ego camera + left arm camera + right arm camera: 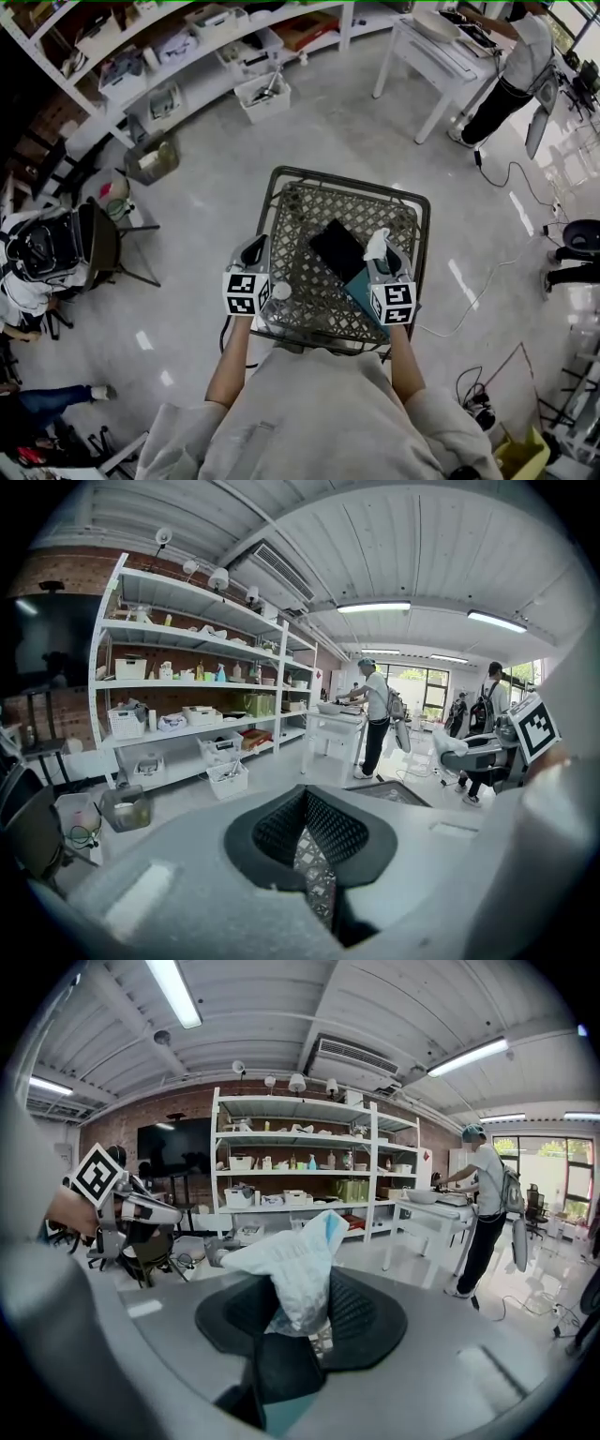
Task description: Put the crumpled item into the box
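Mesh table (pixel 300 217): our right gripper (pixel 382 255) clamps crumpled bag (pixel 292 1269) above box (pixel 358 291), not yet dropped; left gripper (pixel 252 253) closed, empty.

Left hand-held gripper (pixel 251 249) closed empty, right hand-held gripper (pixel 384 261) clamping crumpled item (pixel 295 1269), forearms forward

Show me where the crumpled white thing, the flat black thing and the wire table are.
crumpled white item (pixel 298 1269): right gripper view, its wrinkled middle.
flat black item (pixel 337 249): head view, centre of its top.
wire table (pixel 298 217): head view, bare mesh near its left side.
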Available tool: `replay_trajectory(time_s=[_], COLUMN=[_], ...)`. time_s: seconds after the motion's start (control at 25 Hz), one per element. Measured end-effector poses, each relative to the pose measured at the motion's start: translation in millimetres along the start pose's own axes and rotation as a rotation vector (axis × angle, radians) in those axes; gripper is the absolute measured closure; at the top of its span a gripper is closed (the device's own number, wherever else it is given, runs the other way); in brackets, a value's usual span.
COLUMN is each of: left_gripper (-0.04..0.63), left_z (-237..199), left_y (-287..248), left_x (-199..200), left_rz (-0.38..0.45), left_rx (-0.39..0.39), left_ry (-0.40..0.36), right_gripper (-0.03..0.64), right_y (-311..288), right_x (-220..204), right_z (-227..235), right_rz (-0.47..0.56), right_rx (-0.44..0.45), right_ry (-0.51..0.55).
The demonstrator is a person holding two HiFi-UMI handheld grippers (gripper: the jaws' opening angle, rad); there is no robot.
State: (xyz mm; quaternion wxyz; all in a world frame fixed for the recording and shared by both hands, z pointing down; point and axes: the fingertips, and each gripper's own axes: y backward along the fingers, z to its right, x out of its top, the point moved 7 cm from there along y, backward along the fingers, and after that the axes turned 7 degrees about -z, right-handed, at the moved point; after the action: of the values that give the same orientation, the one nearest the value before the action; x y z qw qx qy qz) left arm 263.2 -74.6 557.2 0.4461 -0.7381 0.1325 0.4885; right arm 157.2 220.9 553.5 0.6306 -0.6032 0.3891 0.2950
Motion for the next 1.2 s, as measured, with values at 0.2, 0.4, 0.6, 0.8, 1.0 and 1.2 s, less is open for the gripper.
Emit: replay_trajectory(time_s=[0.2,0.4,0.6,0.8,1.0,1.2], left_gripper=[0.589,0.589,0.589,0.589,0.589,0.589], left_z=[-10.3,-9.3,-9.5,-8.8,-4.9,-2.0], left_y=[-5.9,-15.3,-21.7,-30.8,-39.7,-47.4], left_x=[-14.9,-31.2,-42.7,-53.7,-68.7,-80.6], left_rz=[-0.035,-0.069,-0.097,-0.126,-0.163,-0.192], left_rx=[-0.028,-0.043,-0.051,-0.049,-0.051,-0.053], left_ry=[0.006,0.02,0.029,0.039,0.042,0.048], right_gripper=[0.477,0.477,0.477,0.477,0.477,0.477], right_y=[-4.8,-8.3,-12.2,-19.2,-29.2,-42.8], right_x=[-17.5,-37.6,-53.7,-68.8,-84.7,-96.6], right_z=[-10.6,-13.5,-17.0,-17.2,-21.9,-26.2], right_rz=[-0.052,-0.098,-0.142,-0.184,-0.222,-0.259], right_rx=[-0.017,-0.015,-0.007,0.011,0.044,0.078], right_ry=[-0.019,-0.037,-0.05,-0.062,-0.067,-0.055])
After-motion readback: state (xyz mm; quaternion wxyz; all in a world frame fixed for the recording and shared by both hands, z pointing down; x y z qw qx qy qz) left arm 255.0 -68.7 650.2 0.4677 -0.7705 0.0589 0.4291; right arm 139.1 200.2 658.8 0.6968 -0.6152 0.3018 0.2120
